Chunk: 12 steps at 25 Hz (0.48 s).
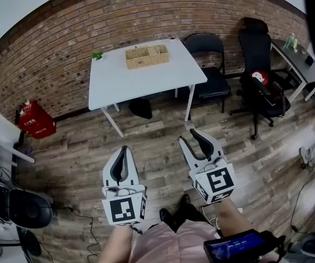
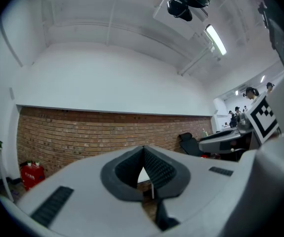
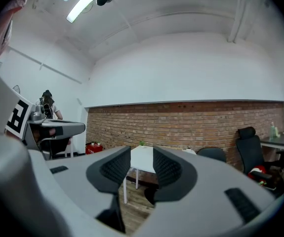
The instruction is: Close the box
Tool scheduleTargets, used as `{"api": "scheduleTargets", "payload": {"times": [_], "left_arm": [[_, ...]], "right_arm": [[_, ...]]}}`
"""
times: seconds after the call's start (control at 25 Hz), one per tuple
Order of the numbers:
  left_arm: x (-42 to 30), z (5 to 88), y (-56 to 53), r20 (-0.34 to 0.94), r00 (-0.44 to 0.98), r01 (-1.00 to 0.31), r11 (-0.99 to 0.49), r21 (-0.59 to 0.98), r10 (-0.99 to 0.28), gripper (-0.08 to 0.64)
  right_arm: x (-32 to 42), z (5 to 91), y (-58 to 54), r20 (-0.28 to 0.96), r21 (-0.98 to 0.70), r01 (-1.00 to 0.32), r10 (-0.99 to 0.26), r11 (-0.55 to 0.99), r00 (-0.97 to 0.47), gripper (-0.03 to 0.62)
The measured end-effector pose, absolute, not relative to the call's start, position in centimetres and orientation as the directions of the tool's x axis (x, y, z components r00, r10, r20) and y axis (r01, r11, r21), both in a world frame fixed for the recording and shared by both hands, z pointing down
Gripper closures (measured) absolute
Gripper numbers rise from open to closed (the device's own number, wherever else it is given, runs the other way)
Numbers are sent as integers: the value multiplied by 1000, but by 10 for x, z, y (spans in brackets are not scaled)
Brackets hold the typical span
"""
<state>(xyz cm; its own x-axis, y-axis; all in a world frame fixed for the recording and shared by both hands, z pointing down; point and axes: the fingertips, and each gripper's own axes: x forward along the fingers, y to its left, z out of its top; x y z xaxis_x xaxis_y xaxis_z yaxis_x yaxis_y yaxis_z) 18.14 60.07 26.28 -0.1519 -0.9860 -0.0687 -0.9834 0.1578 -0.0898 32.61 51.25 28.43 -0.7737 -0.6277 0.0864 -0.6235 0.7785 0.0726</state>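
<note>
My left claw (image 1: 125,149) is pinched together and my right claw (image 1: 188,136) stands apart, empty, both held level because the box (image 1: 147,56) near the table's (image 1: 146,84) far edge is well beyond them.

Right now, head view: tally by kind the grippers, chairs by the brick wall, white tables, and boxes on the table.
Grippers: 2 (left gripper, right gripper)
Chairs: 2 (folding, office)
White table: 1
Box: 1
Total: 6
</note>
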Motion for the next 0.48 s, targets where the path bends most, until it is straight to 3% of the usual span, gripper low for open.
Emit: {"api": "scheduleTargets", "payload": {"times": [0.48], "left_arm": [[155, 290, 501, -5, -152, -983, 152, -100, -988, 552]], "right_arm": [[296, 311, 412, 121, 59, -615, -617, 786, -778, 466]]}}
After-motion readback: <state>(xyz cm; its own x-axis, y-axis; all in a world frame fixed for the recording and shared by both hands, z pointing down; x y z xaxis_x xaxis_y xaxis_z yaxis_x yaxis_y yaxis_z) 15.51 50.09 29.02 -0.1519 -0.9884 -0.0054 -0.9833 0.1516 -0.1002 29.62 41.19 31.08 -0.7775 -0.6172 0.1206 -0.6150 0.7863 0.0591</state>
